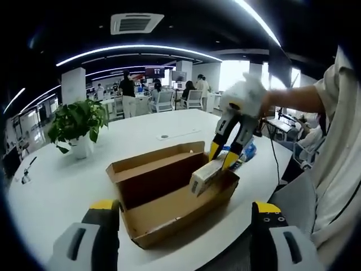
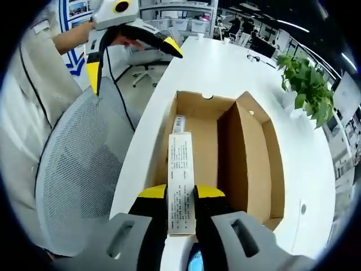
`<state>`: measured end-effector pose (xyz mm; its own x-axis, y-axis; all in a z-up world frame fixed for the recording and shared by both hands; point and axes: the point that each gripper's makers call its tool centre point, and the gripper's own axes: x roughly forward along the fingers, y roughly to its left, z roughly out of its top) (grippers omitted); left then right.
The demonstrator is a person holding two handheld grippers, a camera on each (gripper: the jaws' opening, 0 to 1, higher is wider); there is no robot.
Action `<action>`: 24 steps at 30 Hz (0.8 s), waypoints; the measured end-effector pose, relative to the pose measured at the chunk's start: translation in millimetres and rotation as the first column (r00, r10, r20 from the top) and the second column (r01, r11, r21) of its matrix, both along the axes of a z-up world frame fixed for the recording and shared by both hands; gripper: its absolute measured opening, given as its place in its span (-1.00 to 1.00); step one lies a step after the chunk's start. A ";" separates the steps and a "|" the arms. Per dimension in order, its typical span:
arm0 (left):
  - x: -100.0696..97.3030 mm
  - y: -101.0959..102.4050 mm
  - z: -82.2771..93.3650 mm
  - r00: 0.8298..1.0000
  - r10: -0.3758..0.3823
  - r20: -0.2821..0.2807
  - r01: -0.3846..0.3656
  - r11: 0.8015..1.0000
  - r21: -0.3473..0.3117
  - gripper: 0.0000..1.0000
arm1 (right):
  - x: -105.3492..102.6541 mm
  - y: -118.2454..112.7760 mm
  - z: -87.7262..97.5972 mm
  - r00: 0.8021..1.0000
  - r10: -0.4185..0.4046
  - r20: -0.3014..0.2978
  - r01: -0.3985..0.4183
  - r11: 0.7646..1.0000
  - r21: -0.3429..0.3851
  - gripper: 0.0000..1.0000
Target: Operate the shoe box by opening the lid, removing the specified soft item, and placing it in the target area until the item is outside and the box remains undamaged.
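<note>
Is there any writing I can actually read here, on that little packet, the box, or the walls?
Nothing can be read.
White carton held by the right gripper: rows of small print, too fine to read.
Sticker inside the shoe box: blurred.
Blue wall posters: blurred.
Hanging screen in the left gripper view: too small to read.

Matt brown cardboard shoe box (image 2: 248, 158), glossy smooth white table (image 1: 141, 132), printed paper-faced carton (image 2: 181, 180), grey mesh chair (image 2: 79, 175).
</note>
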<state>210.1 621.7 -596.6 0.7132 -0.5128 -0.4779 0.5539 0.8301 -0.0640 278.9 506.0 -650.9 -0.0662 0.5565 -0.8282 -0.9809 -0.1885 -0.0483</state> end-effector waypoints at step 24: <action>0.7 -6.7 14.5 0.998 -0.013 0.056 0.015 0.999 -0.035 1.00 | 23.1 -54.8 56.4 0.997 -0.011 0.081 0.011 1.000 0.002 -0.70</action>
